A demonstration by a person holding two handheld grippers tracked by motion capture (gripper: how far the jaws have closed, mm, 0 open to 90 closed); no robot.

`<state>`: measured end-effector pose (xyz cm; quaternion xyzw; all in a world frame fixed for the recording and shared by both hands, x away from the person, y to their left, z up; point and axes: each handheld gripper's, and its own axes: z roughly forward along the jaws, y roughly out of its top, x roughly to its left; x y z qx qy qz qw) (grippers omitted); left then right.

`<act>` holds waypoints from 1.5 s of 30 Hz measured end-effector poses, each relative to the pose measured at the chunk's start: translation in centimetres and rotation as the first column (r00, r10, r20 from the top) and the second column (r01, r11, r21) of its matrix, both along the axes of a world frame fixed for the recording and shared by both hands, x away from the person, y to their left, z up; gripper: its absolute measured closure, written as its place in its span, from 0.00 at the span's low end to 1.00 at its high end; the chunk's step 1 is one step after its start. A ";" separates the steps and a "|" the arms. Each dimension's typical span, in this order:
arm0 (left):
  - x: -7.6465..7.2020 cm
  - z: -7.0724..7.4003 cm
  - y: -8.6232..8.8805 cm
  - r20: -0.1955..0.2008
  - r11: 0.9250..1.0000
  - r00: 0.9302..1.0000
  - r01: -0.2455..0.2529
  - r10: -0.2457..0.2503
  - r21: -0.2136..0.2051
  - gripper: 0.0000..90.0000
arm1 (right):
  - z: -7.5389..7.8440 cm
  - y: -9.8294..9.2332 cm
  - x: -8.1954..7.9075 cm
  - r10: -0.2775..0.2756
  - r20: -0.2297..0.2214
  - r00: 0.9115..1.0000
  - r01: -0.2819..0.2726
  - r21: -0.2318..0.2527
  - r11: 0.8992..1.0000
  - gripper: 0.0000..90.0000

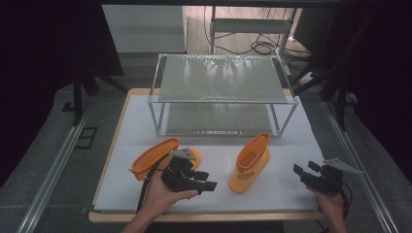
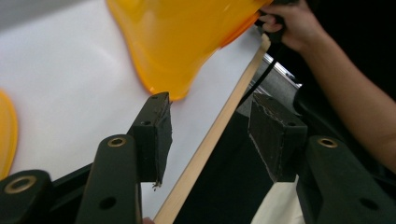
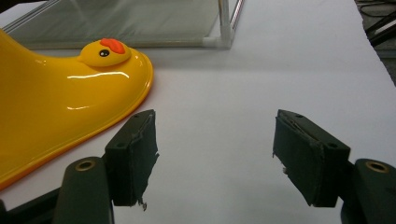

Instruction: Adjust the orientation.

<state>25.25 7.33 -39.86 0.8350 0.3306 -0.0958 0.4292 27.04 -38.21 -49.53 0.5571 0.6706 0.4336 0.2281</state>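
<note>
Boots of glossy orange-yellow rubber sit on the white table mat [image 1: 291,145], well apart from each other. The lying orange rubber boot [image 1: 154,156] rests on its side at about eight o'clock from the table's middle, its long axis running from seven o'clock up to one o'clock, its open shaft mouth facing the near left. The standing orange rubber boot [image 1: 250,162] sits upright at about five o'clock, its shaft opening turned upward and its toe toward the near edge; the right gripper view shows a small duck face with an orange-red comb and a black eye on that toe. Nothing is seen inside either boot. The left gripper [image 1: 203,180] hangs just beside the lying boot at its near right, jaws spread apart with nothing between them, pointing toward three o'clock. The right gripper [image 1: 305,171] rests at four o'clock near the table's edge, jaws also spread and empty, pointing toward ten o'clock. Behind, at twelve o'clock, stands a two-tier metal-framed rack with grey shelves [image 1: 221,77], both shelves bare. No readable writing shows.
</note>
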 end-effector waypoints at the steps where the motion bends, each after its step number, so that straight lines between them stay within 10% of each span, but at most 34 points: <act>1: 0.2 0.5 -0.3 -0.001 1.000 1.000 0.005 -0.005 0.003 0.54 | 0.0 0.0 0.0 0.000 0.000 1.000 0.000 0.000 1.000 0.34; 21: 5.7 7.2 -6.5 -0.041 0.998 0.998 0.055 -0.054 0.020 0.55 | 0.0 -0.1 0.1 0.004 -0.005 1.000 -0.004 0.001 1.000 0.34; 35: 9.5 7.2 -10.2 -0.091 0.988 0.994 0.070 -0.057 0.140 0.56 | 0.0 -0.3 0.1 0.004 0.000 1.000 -0.004 0.010 1.000 0.34; 45: 11.3 5.5 -12.8 -0.137 0.961 0.988 0.099 -0.065 0.259 0.61 | -0.1 -0.4 0.1 0.002 -0.004 1.000 -0.002 0.013 1.000 0.34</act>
